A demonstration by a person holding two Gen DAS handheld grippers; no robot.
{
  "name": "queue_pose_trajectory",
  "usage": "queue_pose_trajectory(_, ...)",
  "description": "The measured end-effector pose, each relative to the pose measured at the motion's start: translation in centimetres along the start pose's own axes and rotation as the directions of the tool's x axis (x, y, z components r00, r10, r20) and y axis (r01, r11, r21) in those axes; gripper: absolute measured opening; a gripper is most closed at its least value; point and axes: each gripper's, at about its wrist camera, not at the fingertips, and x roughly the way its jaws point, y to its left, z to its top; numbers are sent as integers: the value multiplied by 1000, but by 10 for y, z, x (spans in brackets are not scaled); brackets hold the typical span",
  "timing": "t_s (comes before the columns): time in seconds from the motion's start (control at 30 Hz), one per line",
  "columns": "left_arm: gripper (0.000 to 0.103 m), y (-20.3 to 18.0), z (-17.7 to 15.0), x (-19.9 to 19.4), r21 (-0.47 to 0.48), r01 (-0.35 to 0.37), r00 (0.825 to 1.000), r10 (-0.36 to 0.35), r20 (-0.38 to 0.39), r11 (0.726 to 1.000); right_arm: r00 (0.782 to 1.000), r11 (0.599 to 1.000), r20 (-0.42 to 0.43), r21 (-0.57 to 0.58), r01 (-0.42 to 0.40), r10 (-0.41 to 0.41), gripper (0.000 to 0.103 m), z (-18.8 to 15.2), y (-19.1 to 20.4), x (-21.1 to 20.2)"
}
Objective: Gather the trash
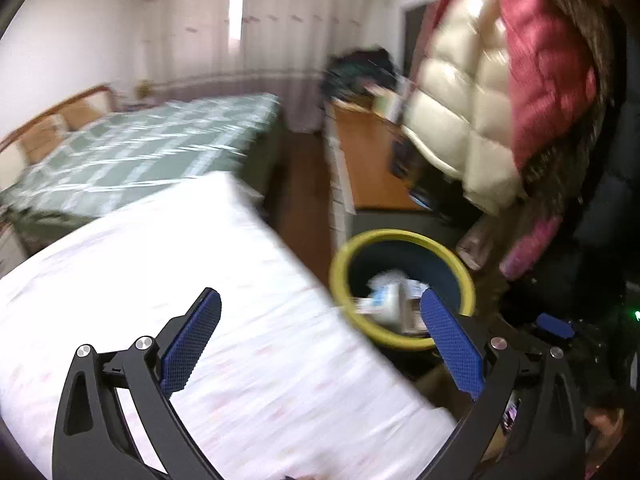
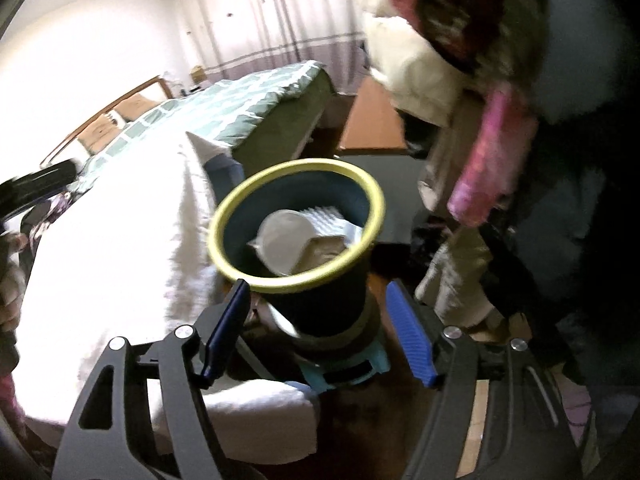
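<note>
Two hand-held grippers poised over a bedside waste bin, both spread wide and empty.

From left: the left gripper (image 1: 320, 332) hangs above the white bedspread (image 1: 180, 280), its blue-padded fingers (image 1: 192, 340) far apart, gripping nothing and touching nothing. Beside the bed stands the dark waste bin (image 2: 328, 300) with its yellow rim (image 2: 240, 208); inside lie the discarded items, a white paper cup (image 2: 284, 240) and crumpled wrappers (image 1: 384, 296). The right gripper (image 2: 316, 320) hovers over the bin, jaws released wide, one on each side of it; contact with the bin cannot be judged. Quilted jackets (image 1: 500, 80) hang at right.
</note>
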Motion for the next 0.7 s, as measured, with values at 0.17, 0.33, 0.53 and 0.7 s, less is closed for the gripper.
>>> queue_pose_trajectory(0.17,98,64,-39,-83,-125,-151,984,161,73,981,997,994,66,-112,-22,29,78,5,49,-16)
queue_pose_trajectory(0.33,98,113,-88,-157,-256,-321,932,352,85,912,987,975,148,-222,-21,55,93,3,96,-42)
queue_pose_trajectory(0.53,98,126,-133,-217,-308,-383,895,432,108,871,975,961,202,-275,-34,93,96,-4,126,-78)
queue_pose_trajectory(0.7,98,117,-152,-257,-315,-393,873,458,169,864,964,964,237,-259,-60,123,96,-11,125,-110)
